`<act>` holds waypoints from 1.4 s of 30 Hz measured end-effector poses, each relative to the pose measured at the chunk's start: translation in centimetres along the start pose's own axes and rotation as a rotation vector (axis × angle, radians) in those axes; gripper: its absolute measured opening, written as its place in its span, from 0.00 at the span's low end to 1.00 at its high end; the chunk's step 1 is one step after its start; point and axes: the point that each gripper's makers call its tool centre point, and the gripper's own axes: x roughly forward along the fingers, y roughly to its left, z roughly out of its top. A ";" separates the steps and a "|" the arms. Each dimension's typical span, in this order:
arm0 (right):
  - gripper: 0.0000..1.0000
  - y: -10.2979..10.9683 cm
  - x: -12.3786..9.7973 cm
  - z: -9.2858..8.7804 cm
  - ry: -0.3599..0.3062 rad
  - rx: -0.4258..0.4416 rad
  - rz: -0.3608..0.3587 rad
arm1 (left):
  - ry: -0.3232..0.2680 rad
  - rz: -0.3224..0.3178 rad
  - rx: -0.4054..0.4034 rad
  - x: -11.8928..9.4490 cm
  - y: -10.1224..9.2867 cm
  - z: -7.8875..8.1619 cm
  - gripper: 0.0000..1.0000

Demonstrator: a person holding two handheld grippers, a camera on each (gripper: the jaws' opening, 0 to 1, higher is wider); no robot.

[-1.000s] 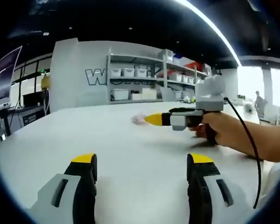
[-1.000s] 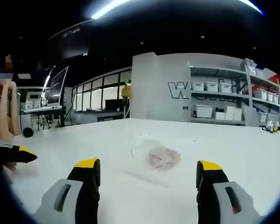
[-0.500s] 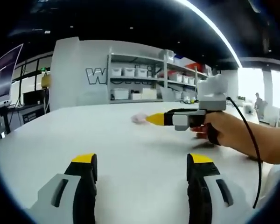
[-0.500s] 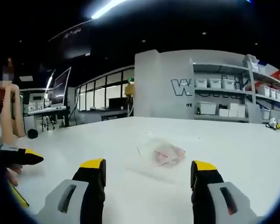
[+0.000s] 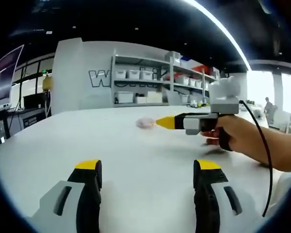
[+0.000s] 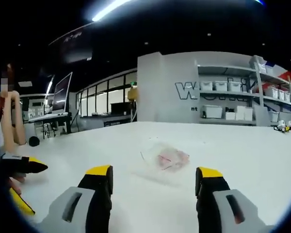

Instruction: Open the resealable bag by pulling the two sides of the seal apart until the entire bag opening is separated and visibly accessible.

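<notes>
Bag (image 6: 166, 160) lies flat on the table (image 6: 242, 160) just ahead of the spread right gripper (image 6: 153, 187); spread left gripper (image 5: 145, 179) waits farther off.

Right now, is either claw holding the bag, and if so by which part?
Nothing is held. The left claw and right claw are both open, and the resealable bag lies untouched on the white table.

Left gripper (image 5: 145, 167) and right gripper (image 6: 154, 171) both held low with jaws wide apart, a hand (image 5: 235, 136) gripping the right one.
</notes>
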 end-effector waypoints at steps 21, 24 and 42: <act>0.62 0.6 -1.2 -0.3 -0.012 -0.004 -0.010 | -0.008 0.002 0.002 -0.2 0.2 0.0 0.76; 0.61 0.8 -1.7 -0.2 -0.021 -0.002 -0.015 | -0.011 0.002 -0.003 -0.2 0.2 0.1 0.76; 0.58 1.1 -3.8 0.3 -0.053 0.020 -0.008 | -0.011 -0.003 -0.002 -0.3 -0.2 0.1 0.76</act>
